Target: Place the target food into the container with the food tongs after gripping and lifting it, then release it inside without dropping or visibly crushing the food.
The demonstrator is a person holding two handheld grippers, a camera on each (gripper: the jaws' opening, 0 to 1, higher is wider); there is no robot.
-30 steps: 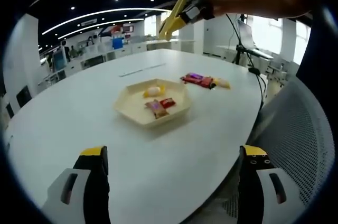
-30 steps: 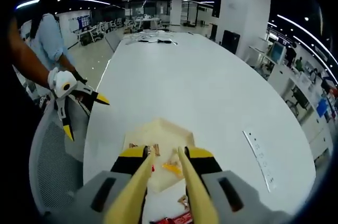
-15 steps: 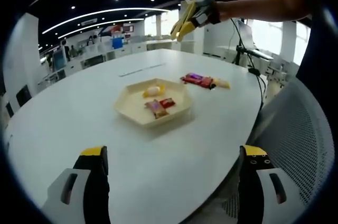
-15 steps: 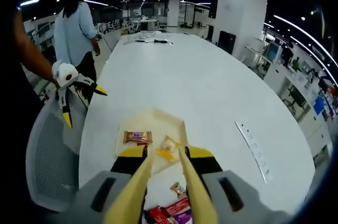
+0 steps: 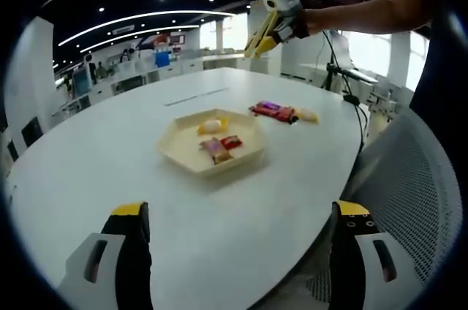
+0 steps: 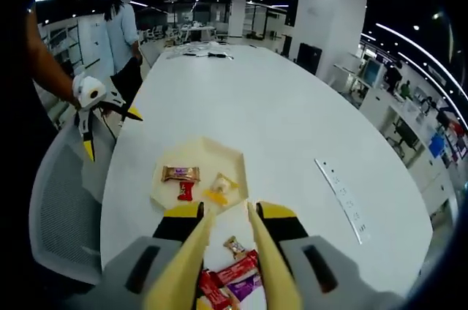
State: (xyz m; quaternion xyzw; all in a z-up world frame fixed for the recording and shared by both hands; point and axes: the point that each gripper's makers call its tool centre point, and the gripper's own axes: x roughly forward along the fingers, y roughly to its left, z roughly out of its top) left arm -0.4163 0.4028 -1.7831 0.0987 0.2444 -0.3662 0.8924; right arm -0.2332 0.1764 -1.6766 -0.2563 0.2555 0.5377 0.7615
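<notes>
Below, loose snacks (image 6: 228, 278) between tongs (image 6: 227, 259) of right hand-held gripper (image 6: 228, 216).

Cream hexagonal tray (image 5: 191, 158) holds three wrapped snacks (image 5: 217, 148) — more wrapped snacks (image 5: 276, 111) lie just beside it.

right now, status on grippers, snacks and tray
Left gripper open, low over the table edge. Right gripper shut on tongs, raised, tongs empty. Three snacks in the tray; loose snacks beside it. Nothing in the way.
</notes>
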